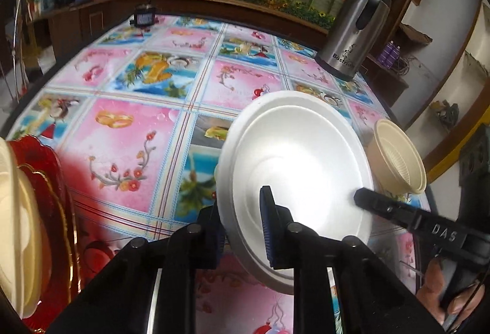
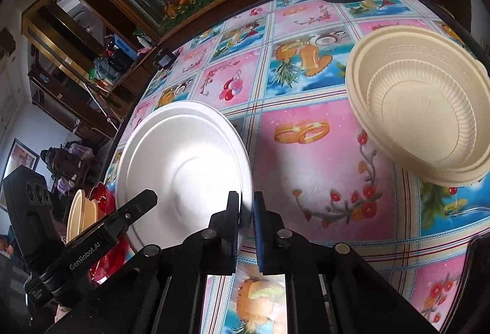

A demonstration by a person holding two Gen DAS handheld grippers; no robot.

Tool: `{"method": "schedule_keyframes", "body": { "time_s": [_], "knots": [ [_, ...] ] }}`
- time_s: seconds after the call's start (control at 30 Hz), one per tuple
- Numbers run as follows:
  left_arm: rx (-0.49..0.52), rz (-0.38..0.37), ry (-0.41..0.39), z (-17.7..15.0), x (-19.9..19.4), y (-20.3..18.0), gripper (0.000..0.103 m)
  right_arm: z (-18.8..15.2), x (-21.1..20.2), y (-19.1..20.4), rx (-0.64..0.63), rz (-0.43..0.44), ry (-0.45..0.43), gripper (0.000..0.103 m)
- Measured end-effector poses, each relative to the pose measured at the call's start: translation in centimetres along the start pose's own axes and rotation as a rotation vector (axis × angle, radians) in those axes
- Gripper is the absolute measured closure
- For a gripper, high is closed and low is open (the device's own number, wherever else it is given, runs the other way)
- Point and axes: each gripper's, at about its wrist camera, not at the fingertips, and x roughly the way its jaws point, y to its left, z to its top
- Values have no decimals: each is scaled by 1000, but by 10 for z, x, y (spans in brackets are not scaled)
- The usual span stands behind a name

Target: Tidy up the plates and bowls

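Both grippers, left [image 1: 245, 227] and right [image 2: 246, 227], pinch one white plate [image 1: 294, 168]; one cream bowl [image 2: 422, 107] nearby

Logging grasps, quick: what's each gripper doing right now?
Left gripper: shut on the white plate rim.
Right gripper: shut on the same plate's rim.

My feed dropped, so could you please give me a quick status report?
Left gripper and right gripper both clamped on the white plate rim, held tilted above table. Cream bowls rightward. Nothing in the way.
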Motion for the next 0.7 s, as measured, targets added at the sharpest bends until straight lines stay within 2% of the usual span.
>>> {"method": "schedule_keyframes", "body": {
  "time_s": [0.1, 0.27, 0.47, 0.53, 0.6, 0.7],
  "knots": [
    [-3, 7, -18, -4, -7, 1, 84, -1, -4, 3, -14, 8, -15, 94],
    [12, 59, -48, -16, -17, 3, 83, -6, -5, 10, -39, 24, -6, 93],
    [28, 86, -35, -27, -21, 8, 81, -10, -5, 19, -65, 39, 21, 93],
    [29, 89, -28, -29, -21, 10, 77, -12, -3, 18, -60, 33, 44, 93],
    [27, 96, -32, -30, -21, 10, 62, -11, -1, 18, -65, 17, 57, 93],
    [28, 107, -39, -30, -21, 10, 60, -11, -2, 19, -76, 4, 45, 92]
  ]
}}
